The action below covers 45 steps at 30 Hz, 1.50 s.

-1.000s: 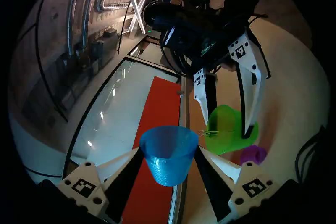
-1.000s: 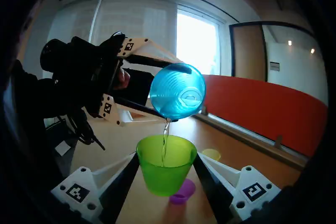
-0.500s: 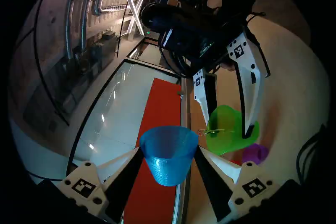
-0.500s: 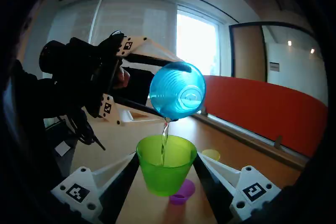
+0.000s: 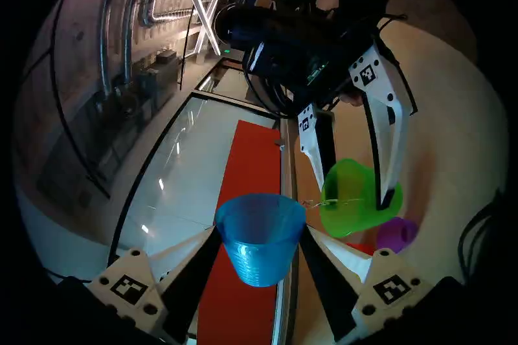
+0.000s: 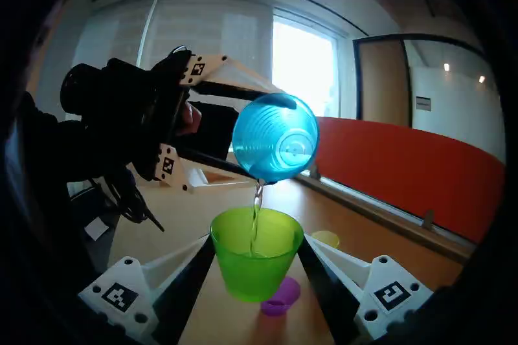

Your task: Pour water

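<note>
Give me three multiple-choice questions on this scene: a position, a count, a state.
1. Where is the blue cup relative to the green cup? A) above it B) inside it C) under it
2. How many cups appear in the right gripper view? A) two B) four C) six
3. What state is the blue cup in? A) upright B) tipped, pouring C) stacked in another cup
Answers: 1 A, left tongs hold it over the green cup. 2 B, plus purple cup and yellow cup. 3 B, a water stream falls into the green cup.

A purple cup (image 6: 280,296) and yellow cup (image 6: 325,237) rest on the table (image 6: 362,236).
</note>
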Available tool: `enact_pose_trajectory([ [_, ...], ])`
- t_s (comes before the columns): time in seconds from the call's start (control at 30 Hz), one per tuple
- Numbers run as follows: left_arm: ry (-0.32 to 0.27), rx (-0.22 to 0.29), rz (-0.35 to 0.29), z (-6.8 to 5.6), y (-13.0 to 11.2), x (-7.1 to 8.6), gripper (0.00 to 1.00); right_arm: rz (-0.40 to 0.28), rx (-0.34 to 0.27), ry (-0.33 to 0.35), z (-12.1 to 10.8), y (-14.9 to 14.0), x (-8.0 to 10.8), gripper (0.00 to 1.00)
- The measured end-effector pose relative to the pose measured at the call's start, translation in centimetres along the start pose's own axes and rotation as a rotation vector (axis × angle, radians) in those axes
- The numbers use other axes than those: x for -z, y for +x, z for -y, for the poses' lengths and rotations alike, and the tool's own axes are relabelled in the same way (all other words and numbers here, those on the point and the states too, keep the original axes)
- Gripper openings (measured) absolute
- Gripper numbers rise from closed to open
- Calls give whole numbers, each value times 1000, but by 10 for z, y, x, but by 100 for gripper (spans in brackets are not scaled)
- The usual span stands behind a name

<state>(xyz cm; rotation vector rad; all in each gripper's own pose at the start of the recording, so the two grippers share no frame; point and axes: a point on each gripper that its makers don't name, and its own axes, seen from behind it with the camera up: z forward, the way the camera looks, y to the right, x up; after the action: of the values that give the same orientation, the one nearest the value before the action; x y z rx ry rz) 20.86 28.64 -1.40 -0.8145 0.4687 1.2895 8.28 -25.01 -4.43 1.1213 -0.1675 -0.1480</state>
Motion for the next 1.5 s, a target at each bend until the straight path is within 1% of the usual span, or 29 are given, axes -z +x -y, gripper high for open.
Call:
enact_pose_trajectory([
  [0.47, 3, -40, 8, 3, -1, -1, 84, -3, 2, 1, 1, 1, -1, 91],
  [0.8, 1, -48, 8, 2, 0, 0, 84, -9, -2, 2, 1, 1, -3, 91],
  [1.1, 5, -59, 9, 4, 0, 2, 84, -14, -3, 1, 1, 2, -3, 91],
  [1.5, 8, -88, 7, 6, -1, 0, 84, -16, -2, -3, -1, 4, -2, 91],
])
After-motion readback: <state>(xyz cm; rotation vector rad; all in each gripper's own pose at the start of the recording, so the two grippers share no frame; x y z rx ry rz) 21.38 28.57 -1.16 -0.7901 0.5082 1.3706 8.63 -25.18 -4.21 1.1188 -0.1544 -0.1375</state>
